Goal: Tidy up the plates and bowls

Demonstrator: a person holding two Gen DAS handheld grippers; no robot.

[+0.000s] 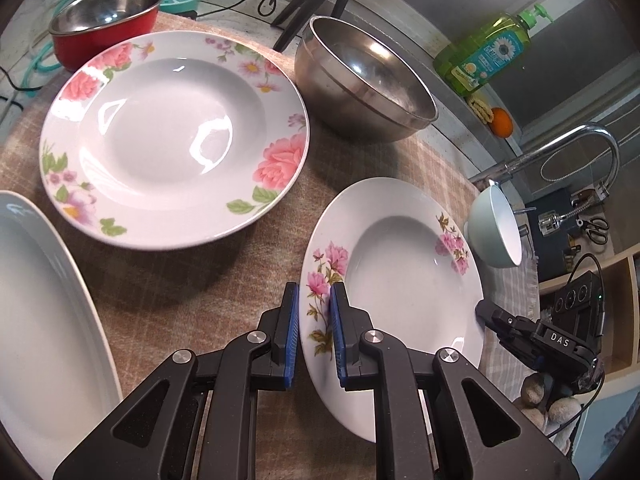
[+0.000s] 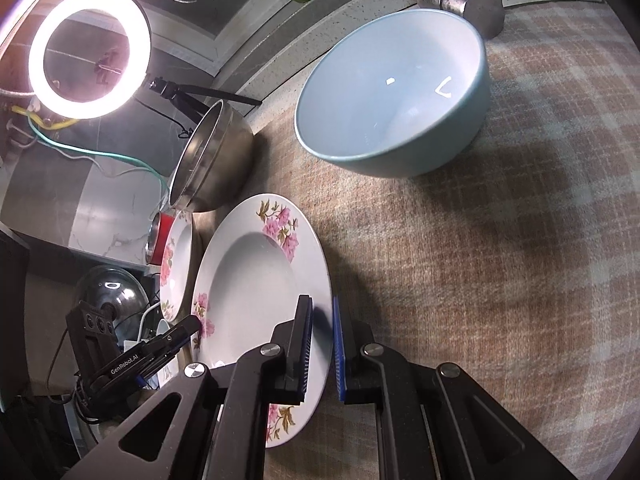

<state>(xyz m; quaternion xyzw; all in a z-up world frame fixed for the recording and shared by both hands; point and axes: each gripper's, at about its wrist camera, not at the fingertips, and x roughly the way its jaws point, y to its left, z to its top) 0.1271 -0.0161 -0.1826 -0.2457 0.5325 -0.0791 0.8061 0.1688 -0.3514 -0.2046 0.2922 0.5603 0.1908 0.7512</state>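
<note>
Barely started by the look of it: going left to right the oval platter (image 1: 36, 300), big rose plate (image 1: 172, 140) and steel bowl (image 1: 364, 88) sit unstacked on the checked cloth (image 1: 192, 280), while the left gripper (image 1: 314, 336) and right gripper (image 2: 322, 348) are each clamped on opposite rims of the small floral plate (image 1: 400, 272), held tilted just above the cloth, blue bowl (image 2: 392, 96) beyond.

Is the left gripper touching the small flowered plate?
Touching. In the left wrist view the left gripper has its blue pads on both faces of the small flowered plate's rim.
</note>
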